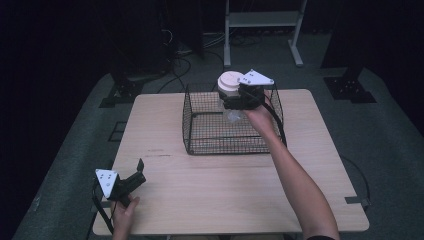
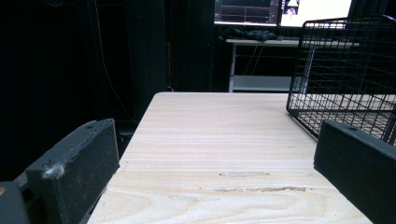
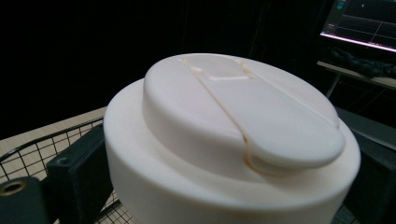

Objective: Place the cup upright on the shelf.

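While held: the right hand-held gripper (image 1: pixel 239 96) is clamped on a jar (image 1: pixel 231 95) just below its lid, over the far right part of the wire basket (image 1: pixel 200 142).
Handling: the clear body suggests glass or hard plastic, so I judge it stiff, smooth and likely to slip or crack if knocked on the wire; weight cannot be told.
Where to grip: the neck under the lid looks the surest spot, since the wide lid rim would stop it sliding down through the jaws.
Lid: cream-white (image 3: pixel 233 140), round and broad, with a raised flip-top panel and a thin seam across it.
Body: see-through, hanging inside the basket walls; contents too unclear to tell.
Basket: black wire, open-topped, standing on the pale wood surface (image 1: pixel 225 195).
Left hand-held gripper (image 1: pixel 135 172): jaws spread apart with nothing between them, low over the near left corner of the surface, well apart from the basket.
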Motion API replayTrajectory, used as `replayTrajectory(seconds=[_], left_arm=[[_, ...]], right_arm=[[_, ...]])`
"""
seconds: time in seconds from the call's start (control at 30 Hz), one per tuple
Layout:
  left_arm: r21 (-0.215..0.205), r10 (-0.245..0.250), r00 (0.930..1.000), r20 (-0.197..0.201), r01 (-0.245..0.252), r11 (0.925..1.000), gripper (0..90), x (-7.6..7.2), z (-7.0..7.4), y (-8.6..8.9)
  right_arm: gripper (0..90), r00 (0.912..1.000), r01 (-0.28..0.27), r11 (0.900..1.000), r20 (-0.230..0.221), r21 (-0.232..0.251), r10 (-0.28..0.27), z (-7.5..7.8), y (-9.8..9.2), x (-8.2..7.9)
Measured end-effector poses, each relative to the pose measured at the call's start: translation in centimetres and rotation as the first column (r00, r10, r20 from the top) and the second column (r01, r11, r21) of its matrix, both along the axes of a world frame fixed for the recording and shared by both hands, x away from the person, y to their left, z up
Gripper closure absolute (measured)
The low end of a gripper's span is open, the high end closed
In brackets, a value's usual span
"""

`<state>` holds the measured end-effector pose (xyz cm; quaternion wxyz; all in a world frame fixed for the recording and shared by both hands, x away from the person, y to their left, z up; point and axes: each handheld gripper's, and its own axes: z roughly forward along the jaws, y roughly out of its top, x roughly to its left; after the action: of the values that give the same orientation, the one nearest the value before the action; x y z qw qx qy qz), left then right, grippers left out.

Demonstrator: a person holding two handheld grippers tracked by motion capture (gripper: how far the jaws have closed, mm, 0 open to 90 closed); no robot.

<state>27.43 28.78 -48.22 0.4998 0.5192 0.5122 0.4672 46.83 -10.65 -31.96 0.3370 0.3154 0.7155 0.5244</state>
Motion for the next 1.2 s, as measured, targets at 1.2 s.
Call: replayTrajectory(seconds=[1.2], left_arm=[[-0.014,-0.002,1.0000,0.001,0.002,0.9999,0.0,0.0,0.0,0.2]], right_arm=[[4.5,0.9969,-0.019,0.999,-0.078,-0.040,0.015,-5.6,2.0,2.6]])
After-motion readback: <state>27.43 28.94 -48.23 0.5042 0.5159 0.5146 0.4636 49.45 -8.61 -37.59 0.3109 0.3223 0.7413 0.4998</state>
